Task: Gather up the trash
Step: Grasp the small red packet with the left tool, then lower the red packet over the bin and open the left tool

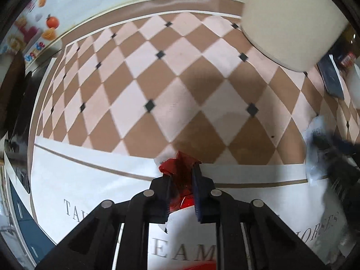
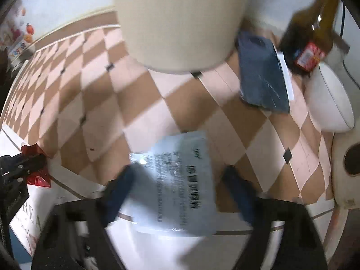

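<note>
here, red wrapper [image 1: 177, 168] inside left gripper [image 1: 182, 175]

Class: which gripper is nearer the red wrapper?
Left. The left gripper is clamped on the red wrapper; the right gripper is off to the side, around a clear printed bag.

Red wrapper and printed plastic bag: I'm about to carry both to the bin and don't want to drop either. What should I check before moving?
1. Left gripper clamped on the red wrapper: ok.
2. Wrapper clear of the mat: cannot tell.
3. Right gripper closed on the printed plastic bag: not ok, the jaws stand apart with the bag between them.
4. Cream bin within view ahead: ok.
5. Bin opening visible: not ok, only its side shows.
6. Right wrist view sharp enough to judge contact: not ok, blurred.
</note>
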Demonstrator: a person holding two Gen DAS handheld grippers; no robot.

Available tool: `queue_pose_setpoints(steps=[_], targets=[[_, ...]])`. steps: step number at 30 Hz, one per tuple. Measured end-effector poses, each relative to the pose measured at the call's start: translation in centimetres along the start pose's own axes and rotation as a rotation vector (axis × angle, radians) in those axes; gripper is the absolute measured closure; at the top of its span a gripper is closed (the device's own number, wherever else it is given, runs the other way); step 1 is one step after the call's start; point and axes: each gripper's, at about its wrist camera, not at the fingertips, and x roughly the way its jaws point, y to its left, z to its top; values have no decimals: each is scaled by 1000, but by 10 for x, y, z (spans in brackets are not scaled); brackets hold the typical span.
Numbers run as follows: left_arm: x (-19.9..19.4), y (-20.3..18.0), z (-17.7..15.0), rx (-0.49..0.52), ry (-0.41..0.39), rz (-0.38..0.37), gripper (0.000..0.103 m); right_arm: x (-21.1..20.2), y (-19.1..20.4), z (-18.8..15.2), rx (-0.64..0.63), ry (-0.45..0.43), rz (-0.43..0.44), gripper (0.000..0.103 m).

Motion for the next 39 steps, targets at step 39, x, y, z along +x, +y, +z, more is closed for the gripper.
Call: queue_pose_setpoints(steps=[39], targets=[[150,85,-359,101,310,-302,91,-29,109,-506,618,165,299,102]])
